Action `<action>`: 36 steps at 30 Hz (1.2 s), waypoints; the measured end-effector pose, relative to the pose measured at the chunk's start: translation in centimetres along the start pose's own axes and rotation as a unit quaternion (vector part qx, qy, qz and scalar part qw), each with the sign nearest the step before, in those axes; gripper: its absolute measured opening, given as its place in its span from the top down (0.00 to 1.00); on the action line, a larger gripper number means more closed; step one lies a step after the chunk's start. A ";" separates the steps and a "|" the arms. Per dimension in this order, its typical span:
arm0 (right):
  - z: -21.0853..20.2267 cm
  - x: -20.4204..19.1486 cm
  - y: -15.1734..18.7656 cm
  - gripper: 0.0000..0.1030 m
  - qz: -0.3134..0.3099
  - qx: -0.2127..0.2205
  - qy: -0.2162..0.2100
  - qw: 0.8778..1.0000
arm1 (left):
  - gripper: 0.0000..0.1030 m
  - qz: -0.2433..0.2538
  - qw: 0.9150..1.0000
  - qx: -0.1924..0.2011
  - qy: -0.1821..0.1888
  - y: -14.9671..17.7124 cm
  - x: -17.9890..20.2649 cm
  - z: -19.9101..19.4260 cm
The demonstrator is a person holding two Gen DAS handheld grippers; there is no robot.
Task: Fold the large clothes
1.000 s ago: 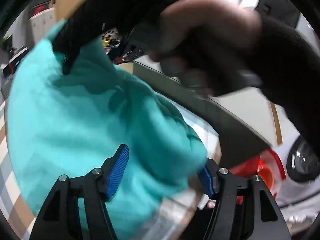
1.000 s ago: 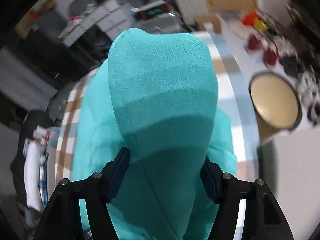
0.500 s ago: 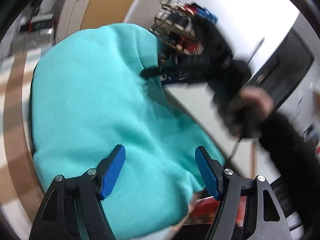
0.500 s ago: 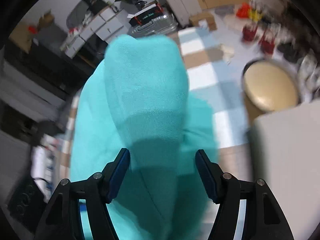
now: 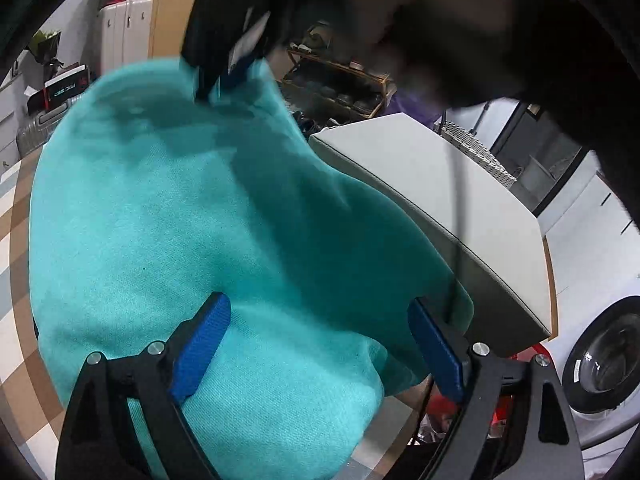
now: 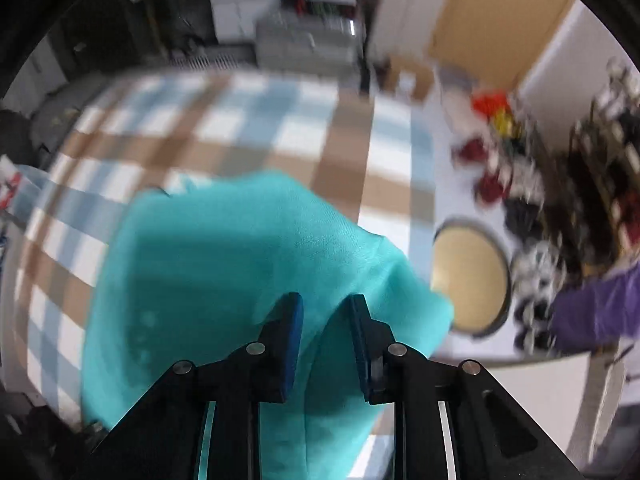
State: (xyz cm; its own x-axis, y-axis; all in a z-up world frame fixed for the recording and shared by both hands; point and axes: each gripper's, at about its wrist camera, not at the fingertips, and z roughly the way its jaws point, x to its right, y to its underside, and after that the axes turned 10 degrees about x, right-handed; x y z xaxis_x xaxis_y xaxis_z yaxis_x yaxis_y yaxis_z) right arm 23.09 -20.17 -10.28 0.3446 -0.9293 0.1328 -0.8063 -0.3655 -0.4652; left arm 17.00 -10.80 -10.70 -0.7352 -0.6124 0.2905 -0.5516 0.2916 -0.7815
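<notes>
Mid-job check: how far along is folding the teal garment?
Done: the teal garment lies bunched in at least one fold on the checked cloth. In hand: the left gripper is opening above it, pads clear of the fabric; the right gripper is closing with fabric between its jaws. Left: it looks lumpy, not flat, so likely more folds and smoothing.
</notes>
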 end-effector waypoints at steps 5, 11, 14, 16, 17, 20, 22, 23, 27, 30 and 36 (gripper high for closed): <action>5.5 0.1 2.3 0.82 -0.018 -0.064 0.033 0.997 | 0.17 0.027 0.999 0.004 0.016 -0.3 0.8 -0.5; 4.8 2.3 2.8 0.81 0.039 -0.055 -0.006 0.998 | 0.17 -0.016 0.998 0.010 0.063 -1.4 -0.7 -4.3; 3.9 2.3 3.2 0.81 0.044 -0.048 0.000 0.998 | 0.17 -0.006 0.998 0.059 0.020 -2.4 -2.3 -6.9; 2.6 2.1 3.6 0.81 0.027 -0.014 0.001 1.000 | 0.17 -0.101 0.993 0.034 0.047 -2.2 -6.2 -6.2; 1.6 1.8 3.8 0.80 0.015 0.005 0.003 1.000 | 0.17 -0.153 0.985 0.015 0.071 -1.6 -8.1 -5.2; -3.2 1.7 4.7 0.77 0.030 0.050 -0.015 0.998 | 0.17 -0.146 0.985 0.004 0.086 -1.1 -8.0 -4.0; -6.5 0.9 5.9 0.76 0.037 0.053 -0.062 0.996 | 0.17 -0.112 0.991 -0.002 0.069 -1.2 -6.9 -3.8; -7.7 0.1 6.7 0.76 0.026 0.051 -0.075 0.996 | 0.16 -0.096 0.994 -0.002 0.058 -1.1 -6.3 -3.6; -9.9 -4.8 12.4 0.77 -0.050 0.007 -0.079 0.996 | 0.16 -0.082 0.996 -0.005 0.041 -1.4 -5.9 -3.8; -8.2 -6.7 16.9 0.78 -0.052 -0.049 -0.097 0.993 | 0.16 -0.107 0.993 -0.002 0.046 -1.3 -7.3 -4.2; -4.3 -7.2 19.4 0.76 0.030 0.007 -0.114 0.993 | 0.15 -0.088 0.996 -0.017 0.004 -0.9 -6.4 -2.6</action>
State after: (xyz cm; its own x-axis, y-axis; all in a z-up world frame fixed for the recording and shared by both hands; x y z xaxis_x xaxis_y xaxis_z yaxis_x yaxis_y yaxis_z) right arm 2.84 -20.82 -16.48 0.3971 -0.9126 -0.0970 -0.8227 -0.3072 -0.4783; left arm 21.12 -5.22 -10.40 -0.6290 -0.6504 0.4257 -0.6854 0.2058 -0.6985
